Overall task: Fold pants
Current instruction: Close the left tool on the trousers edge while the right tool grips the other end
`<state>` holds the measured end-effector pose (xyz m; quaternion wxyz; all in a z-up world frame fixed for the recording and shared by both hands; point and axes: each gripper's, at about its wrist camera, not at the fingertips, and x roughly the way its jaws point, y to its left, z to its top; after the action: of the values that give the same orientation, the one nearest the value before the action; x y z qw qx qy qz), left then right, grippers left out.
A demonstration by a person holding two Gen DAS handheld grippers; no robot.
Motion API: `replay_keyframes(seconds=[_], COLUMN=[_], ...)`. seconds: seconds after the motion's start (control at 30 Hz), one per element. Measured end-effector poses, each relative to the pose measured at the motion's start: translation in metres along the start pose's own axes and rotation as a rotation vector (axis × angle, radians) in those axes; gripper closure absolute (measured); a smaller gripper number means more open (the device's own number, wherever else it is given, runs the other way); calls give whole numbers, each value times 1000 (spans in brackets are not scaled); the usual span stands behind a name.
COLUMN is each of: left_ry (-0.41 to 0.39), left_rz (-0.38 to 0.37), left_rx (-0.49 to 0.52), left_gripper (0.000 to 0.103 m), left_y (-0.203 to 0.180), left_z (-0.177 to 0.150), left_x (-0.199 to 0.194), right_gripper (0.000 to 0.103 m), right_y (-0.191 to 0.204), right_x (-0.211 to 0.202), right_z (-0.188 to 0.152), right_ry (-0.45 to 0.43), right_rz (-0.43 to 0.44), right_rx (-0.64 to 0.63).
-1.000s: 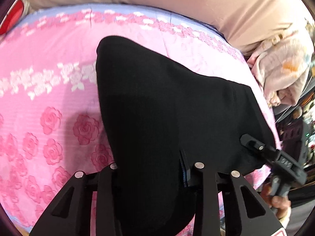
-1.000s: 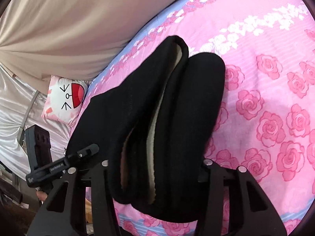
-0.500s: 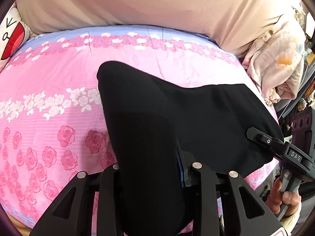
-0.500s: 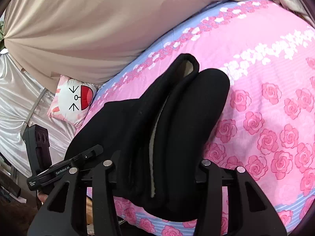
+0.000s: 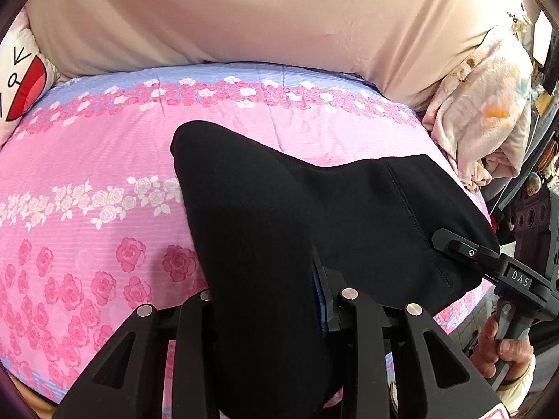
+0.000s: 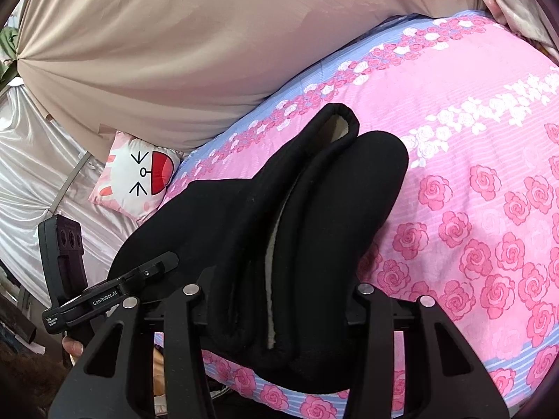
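Both wrist views look close over the black pants (image 5: 279, 244) across the shared bed (image 6: 489, 174).

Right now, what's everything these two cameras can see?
Pants: one, black with pale lining, draped over the bed, clamped at both near ends.
Bedspread: one, pink with roses, blue border.
Curtain: one, beige, behind the bed.
Cushion: one, white cartoon face, by the bed's corner.
Blanket: one, pale floral, bunched beside the bed.
Left gripper: black, shut on pants.
Right gripper: black, shut on pants.
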<state>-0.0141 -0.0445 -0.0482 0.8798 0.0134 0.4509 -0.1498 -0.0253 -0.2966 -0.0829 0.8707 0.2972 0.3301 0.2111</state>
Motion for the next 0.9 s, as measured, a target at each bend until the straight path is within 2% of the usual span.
replay_keyframes(seconds=[0.47,0.9], left_ry=[-5,24], left_rz=[34,59], left_rx=[-16,-16], left_gripper=[76,76], left_y=[16,32], left_z=[23,36], left_x=[7,19], right_gripper=[59,59], right_y=[10,16], right_x=[26,52], right_z=[24,29], right_ry=[10,41], right_rz=[11,6], right_rx=[-27,-17])
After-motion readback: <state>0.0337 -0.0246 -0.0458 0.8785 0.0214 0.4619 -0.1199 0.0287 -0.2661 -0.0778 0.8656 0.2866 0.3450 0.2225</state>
